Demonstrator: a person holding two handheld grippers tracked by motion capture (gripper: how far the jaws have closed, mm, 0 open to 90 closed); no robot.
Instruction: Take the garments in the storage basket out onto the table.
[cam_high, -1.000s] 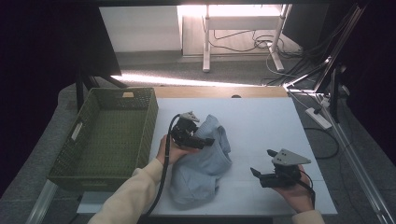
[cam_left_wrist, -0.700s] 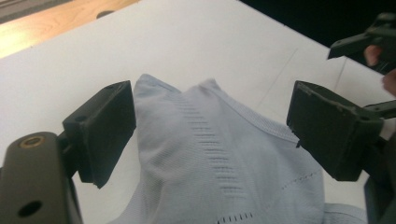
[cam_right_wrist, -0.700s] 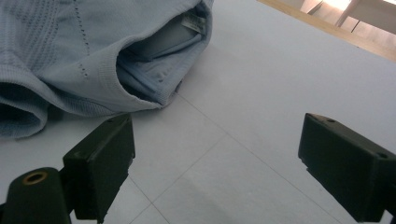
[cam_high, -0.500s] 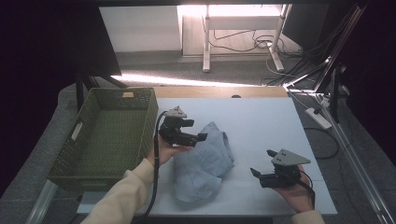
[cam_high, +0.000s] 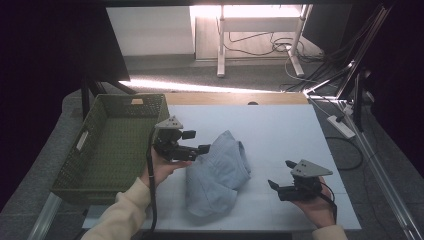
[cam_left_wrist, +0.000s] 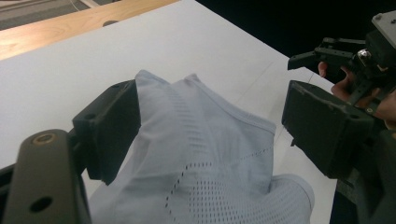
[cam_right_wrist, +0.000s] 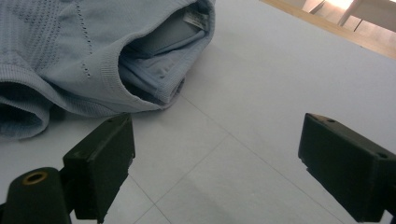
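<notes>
no readable text; garment (cam_right_wrist: 84, 51) neck tag (cam_right_wrist: 192, 17) too small.

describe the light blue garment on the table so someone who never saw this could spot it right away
Start at the white table, with a green woven basket at its left end. Right of the basket, near the table's middle, lies the light blue garment, crumpled in a heap between the left tool and the right tool. It is the only soft cloth thing there.
</notes>
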